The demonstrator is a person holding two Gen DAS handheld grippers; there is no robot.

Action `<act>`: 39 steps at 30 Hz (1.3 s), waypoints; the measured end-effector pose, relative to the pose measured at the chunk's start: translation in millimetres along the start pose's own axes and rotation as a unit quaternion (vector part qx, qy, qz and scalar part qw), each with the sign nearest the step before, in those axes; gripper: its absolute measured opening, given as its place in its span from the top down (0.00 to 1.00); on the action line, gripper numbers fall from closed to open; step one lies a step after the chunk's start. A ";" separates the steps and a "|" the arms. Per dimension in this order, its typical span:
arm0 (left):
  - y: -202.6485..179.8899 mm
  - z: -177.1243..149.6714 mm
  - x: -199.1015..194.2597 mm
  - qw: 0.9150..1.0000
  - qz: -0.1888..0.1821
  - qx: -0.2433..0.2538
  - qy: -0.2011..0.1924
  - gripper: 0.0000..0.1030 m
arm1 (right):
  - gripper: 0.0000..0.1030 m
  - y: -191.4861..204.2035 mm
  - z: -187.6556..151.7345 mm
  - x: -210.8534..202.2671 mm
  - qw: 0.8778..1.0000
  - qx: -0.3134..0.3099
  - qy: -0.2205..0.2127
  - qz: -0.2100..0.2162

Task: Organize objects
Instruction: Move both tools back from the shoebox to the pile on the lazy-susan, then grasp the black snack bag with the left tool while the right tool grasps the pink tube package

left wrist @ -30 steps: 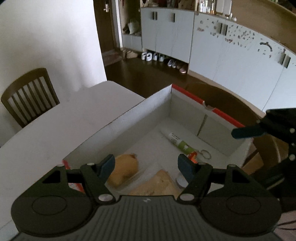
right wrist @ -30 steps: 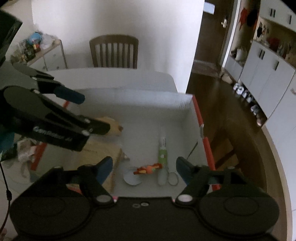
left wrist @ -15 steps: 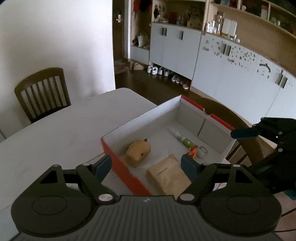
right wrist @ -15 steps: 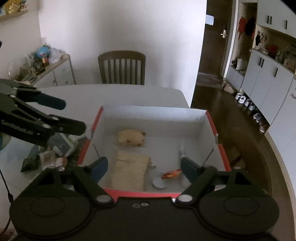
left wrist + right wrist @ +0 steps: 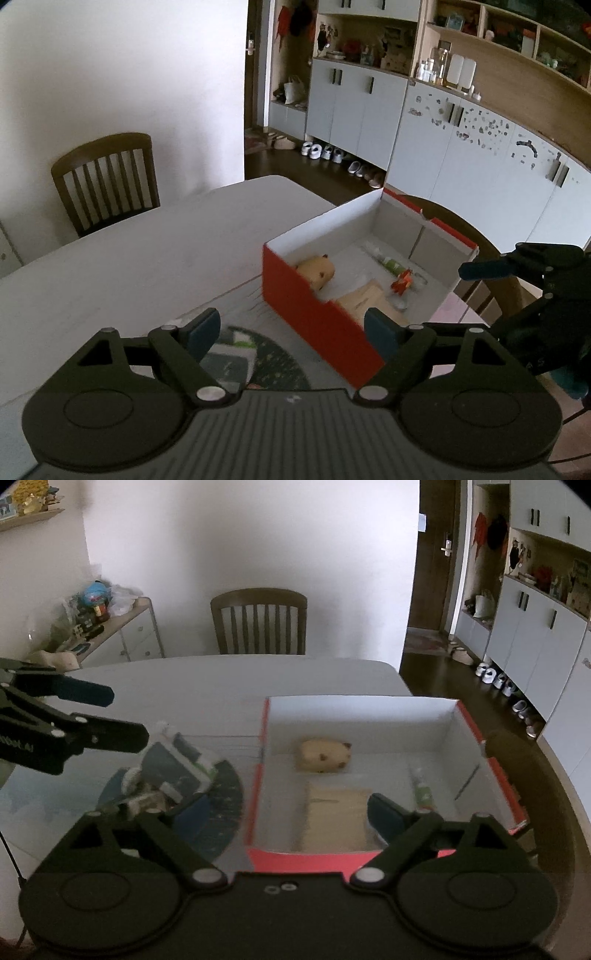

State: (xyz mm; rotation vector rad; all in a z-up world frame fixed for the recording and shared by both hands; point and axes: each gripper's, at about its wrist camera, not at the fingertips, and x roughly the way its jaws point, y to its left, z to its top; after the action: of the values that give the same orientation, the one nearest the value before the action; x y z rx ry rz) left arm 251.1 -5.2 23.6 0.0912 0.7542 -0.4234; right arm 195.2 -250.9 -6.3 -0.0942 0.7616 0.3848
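The red box (image 5: 255, 786) is sitting on the bench (image 5: 221, 679), holding a plush toy (image 5: 325, 755), tan packet (image 5: 334, 818) and tube (image 5: 421, 788); both claws, left (image 5: 291, 332) and right (image 5: 280, 812), are gaping apart, empty.

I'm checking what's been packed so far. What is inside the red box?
Inside the red box: a tan plush toy, a flat brown packet, a green-and-white tube. The right gripper hides the near corner.

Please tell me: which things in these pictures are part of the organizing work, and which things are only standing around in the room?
Part of the job:
red box
plush toy inside it
tan packet inside it
green tube inside it
pile of items left of the box

Only background:
wooden chair
side cabinet
shoes on the floor
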 end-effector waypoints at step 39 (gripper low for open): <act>125.3 -168.3 23.2 0.995 0.043 -0.023 0.083 0.00 | 0.06 126.4 -32.3 82.5 0.997 -0.026 0.071 -0.019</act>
State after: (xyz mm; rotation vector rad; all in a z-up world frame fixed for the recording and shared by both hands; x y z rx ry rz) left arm 208.3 139.9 -123.7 0.1171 0.9205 -0.3189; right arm 181.1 -115.7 -79.5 -0.1868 0.8889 0.3643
